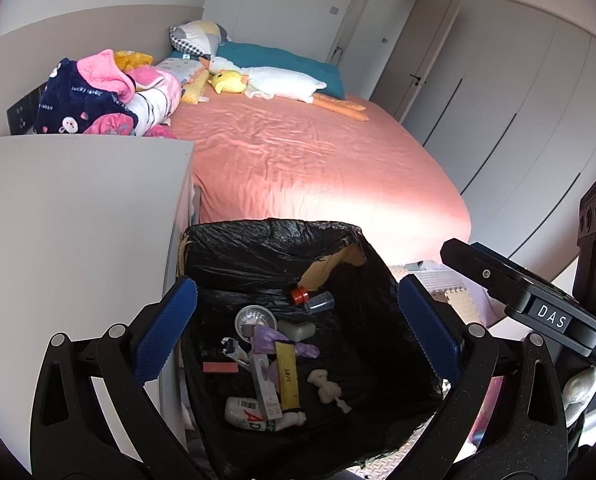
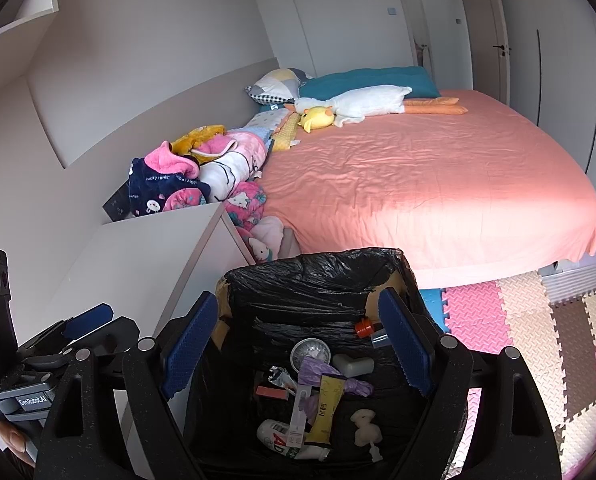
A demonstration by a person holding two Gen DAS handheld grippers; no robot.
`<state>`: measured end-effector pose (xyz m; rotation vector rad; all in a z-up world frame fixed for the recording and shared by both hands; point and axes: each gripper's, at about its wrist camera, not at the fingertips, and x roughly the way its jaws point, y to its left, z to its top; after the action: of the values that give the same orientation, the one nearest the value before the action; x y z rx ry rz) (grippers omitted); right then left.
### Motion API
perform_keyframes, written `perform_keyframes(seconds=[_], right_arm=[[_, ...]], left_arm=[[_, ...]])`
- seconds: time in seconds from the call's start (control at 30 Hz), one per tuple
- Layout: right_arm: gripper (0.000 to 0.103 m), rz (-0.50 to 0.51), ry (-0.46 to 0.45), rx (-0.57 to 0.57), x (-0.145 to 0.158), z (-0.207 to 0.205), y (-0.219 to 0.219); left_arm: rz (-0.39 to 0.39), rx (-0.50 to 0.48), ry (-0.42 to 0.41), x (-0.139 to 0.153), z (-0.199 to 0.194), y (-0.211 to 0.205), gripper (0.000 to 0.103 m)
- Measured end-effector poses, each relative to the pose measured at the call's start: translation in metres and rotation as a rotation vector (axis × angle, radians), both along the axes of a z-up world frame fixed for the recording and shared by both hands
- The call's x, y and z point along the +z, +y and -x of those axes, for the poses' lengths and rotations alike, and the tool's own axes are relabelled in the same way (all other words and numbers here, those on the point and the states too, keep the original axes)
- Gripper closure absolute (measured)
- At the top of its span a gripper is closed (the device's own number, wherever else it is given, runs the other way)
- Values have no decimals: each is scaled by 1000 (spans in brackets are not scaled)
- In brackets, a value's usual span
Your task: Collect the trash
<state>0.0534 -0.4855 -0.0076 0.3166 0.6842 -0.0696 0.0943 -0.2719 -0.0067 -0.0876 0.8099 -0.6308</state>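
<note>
Item 1: wide bed with salmon-pink sheet (image 2: 438, 184), beyond the bin. We see no loose rubbish on it, only pillows, a long white plush goose (image 2: 362, 104) and a small yellow plush duck (image 2: 318, 118) at its far end.

Item 2: pale grey bedside counter (image 1: 77, 216), left of the bin and touching or nearly touching it; its top shows bare.

Item 3: heap of pink and navy fleece blankets (image 1: 101, 96), beyond the counter.

Item 4: square cardboard bin lined with a black plastic bag (image 1: 273, 248), our landmark. Liner folded over the rim, torn at the far right corner where brown card shows.

Item 5: foam puzzle-mat floor in pink, beige and brown (image 2: 538, 336), right of the bin; this is the open side for moving.

Item 6: left gripper (image 1: 298, 328), above the bin mouth, blue pads spread wide, holding nothing.

Item 7: right gripper (image 2: 298, 344), likewise above the bin, spread and empty.

Item 8: trash inside the bin: white plastic bottle with red lettering (image 1: 245, 414), flat yellow packet (image 1: 286, 376), crumpled lilac wrapper (image 1: 281, 340), round silver foil cup (image 1: 255, 318), small clear bottle with red cap (image 1: 312, 298), cream scrap (image 1: 324, 386).

We judge collection largely done; nothing further visible to gather. Watch the liner's torn edge and the counter's corner on the left.
</note>
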Motion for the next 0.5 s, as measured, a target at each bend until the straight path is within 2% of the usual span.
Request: perform_keyframes(seconds=[0.3, 0.5], right_arm=[[20, 0, 7, 2, -3, 0, 0], [20, 3, 5, 4, -4, 0, 0]], left_arm=[[26, -25, 24, -2, -2, 0, 6], [15, -37, 17, -2, 0, -4, 6]])
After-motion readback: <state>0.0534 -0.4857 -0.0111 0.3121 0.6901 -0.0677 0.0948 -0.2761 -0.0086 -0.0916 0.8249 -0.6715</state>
